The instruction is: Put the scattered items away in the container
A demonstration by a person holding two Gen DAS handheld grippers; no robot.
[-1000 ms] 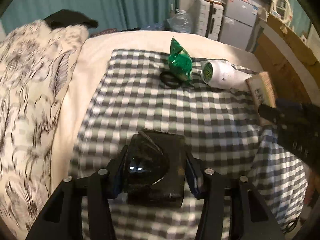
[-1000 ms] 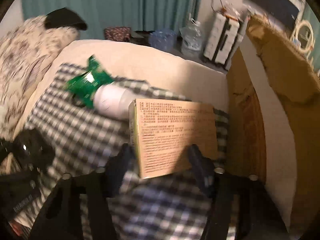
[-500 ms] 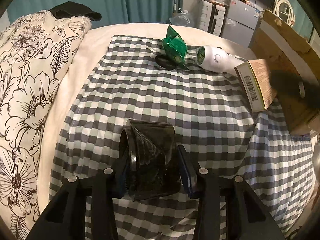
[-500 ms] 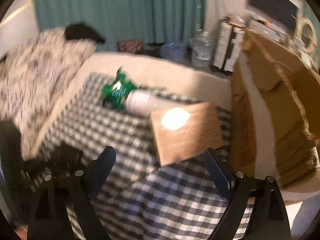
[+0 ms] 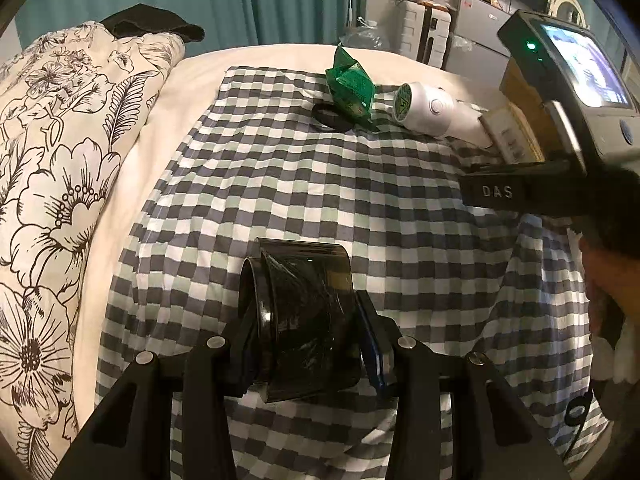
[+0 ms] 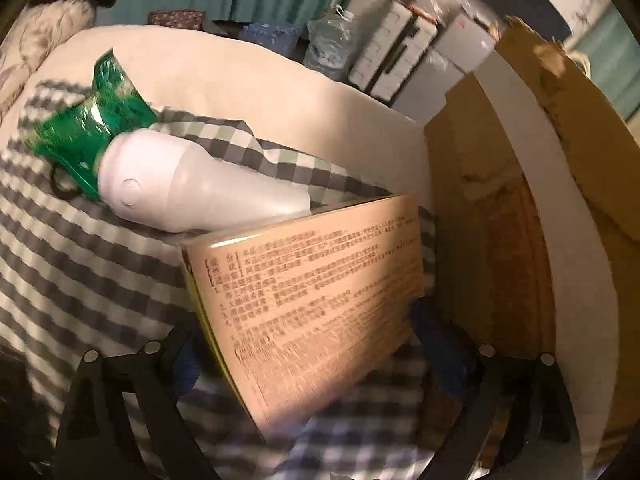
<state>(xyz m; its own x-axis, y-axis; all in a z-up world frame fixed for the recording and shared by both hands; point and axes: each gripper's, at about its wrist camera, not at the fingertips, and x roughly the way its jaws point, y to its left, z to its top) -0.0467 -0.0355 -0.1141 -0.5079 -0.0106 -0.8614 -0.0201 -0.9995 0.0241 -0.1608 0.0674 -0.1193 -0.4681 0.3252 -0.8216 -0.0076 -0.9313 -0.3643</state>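
My right claw [image 6: 308, 344] brackets the box [image 6: 308, 304], one finger on each side, but blur hides whether the pads touch it, so I cannot tell if it is gripped. The box lies at the bed's right edge, just beside the carton [image 6: 492, 248], which opens to my right; its long axis runs across the fingers. My right claw is the nearer to the carton. My left claw [image 5: 306, 340] is narrowed on the black cup [image 5: 300, 316], near the blanket's [image 5: 280, 184] front edge.
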